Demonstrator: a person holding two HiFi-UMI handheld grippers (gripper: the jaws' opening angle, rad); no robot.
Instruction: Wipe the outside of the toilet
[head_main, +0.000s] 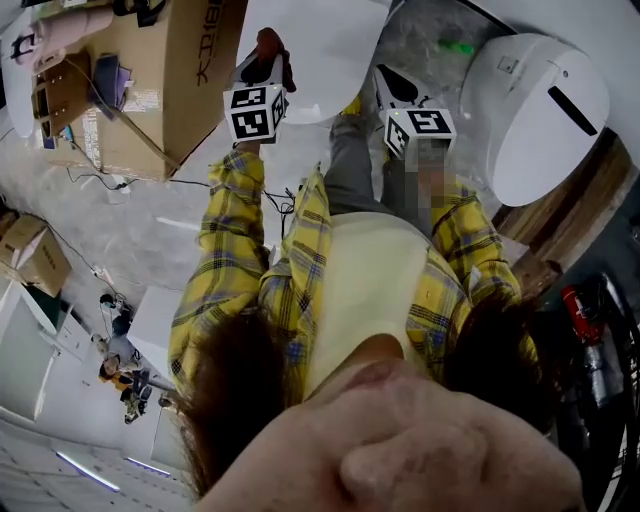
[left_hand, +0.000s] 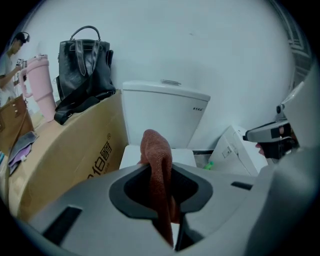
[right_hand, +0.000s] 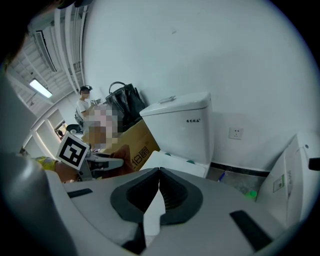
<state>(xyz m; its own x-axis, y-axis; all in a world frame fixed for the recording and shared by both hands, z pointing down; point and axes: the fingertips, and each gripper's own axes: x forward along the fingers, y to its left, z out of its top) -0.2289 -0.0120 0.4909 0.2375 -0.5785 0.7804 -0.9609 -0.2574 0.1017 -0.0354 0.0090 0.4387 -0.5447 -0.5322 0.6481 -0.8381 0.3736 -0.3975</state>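
Box: cardboard, just left of the toilet, black bag on top.
Left gripper: clamped on a red-brown cloth that sticks up past the jaws, short of the toilet.
Toilet: white, against the wall, lid down.
Right gripper: jaws together, nothing between them, beside the left gripper, pointing toward the toilet.
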